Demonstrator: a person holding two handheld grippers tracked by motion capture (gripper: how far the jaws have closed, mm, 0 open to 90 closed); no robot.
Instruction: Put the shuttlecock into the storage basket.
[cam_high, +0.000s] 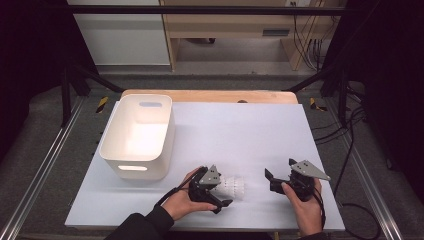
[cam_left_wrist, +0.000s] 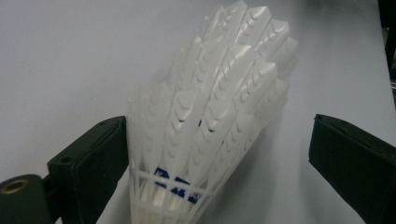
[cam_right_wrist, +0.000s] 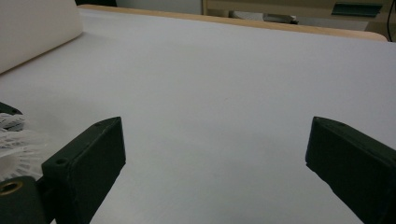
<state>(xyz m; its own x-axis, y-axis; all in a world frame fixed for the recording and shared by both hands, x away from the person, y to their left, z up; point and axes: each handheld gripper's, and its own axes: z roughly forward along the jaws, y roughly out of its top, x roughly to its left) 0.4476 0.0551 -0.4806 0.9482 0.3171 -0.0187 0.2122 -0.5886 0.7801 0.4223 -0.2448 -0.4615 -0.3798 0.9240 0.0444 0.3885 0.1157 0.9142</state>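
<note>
A white feathered shuttlecock (cam_high: 234, 186), or a nested stack of them, lies on its side on the white table sheet (cam_high: 240, 130). My left gripper (cam_high: 222, 190) is open around it. In the left gripper view the shuttlecock (cam_left_wrist: 219, 93) lies between the jaws, its feathers pointing away, with blue print near its base. The left jaw is against the feathers and the right jaw stands apart. My right gripper (cam_high: 280, 168) is held open a little to the right, with nothing between its jaws (cam_right_wrist: 215, 126). The shuttlecock's feathers (cam_right_wrist: 18, 144) show at the left edge of the right gripper view.
A white plastic bin (cam_high: 135, 170) with handle slots stands on the left of the table, empty as far as I can see, and its wall (cam_right_wrist: 32, 28) shows in the right gripper view. The table's wooden far edge (cam_high: 210, 95) lies beyond. Cables hang at the right.
</note>
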